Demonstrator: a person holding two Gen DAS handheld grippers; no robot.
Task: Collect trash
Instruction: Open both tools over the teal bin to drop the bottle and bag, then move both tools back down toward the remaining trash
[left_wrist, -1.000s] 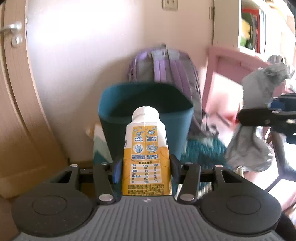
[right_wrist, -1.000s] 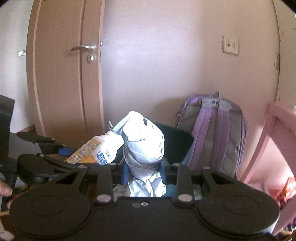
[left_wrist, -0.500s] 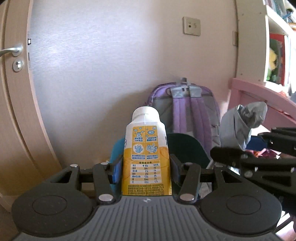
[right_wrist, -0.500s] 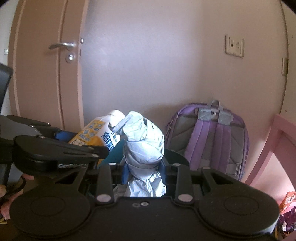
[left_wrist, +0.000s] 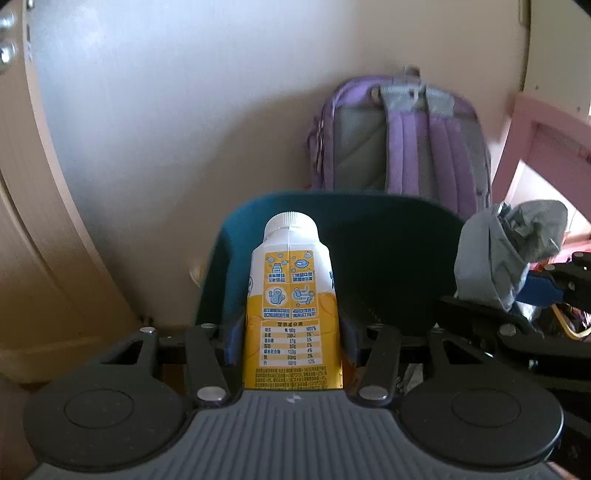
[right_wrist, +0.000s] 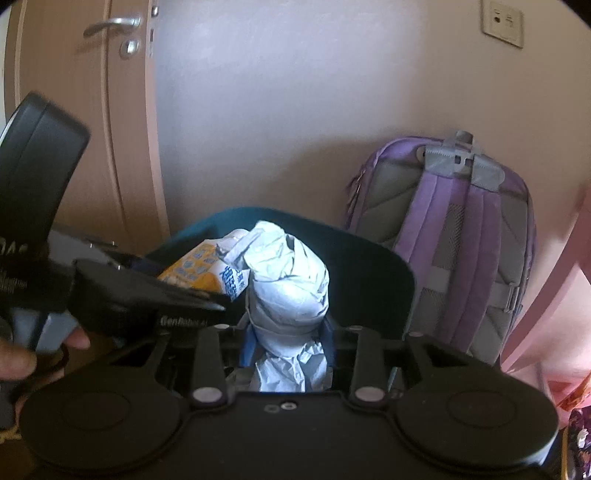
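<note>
bin (left_wrist: 388, 236) now fills view | left claw (left_wrist: 291, 332) pinching carton (left_wrist: 291, 317) | right claw (right_wrist: 288, 332) pinching paper wad (right_wrist: 291, 291)

Your left gripper (left_wrist: 291, 332) is clamped tight, fingers (left_wrist: 232, 338) pressing in from both sides; your right gripper (right_wrist: 288, 343) is likewise closed, level, just beside the left; your bare hand (right_wrist: 22, 354) grips the left handle.

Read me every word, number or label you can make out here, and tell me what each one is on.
"GenRobot AI", partly legible: on the left gripper body, right wrist view.
"NRV%" and percentages "5%", "4%", "12%": nutrition table on the yellow carton.
Chinese text on the carton: too small to read.
Crumpled paper: no text.
</note>
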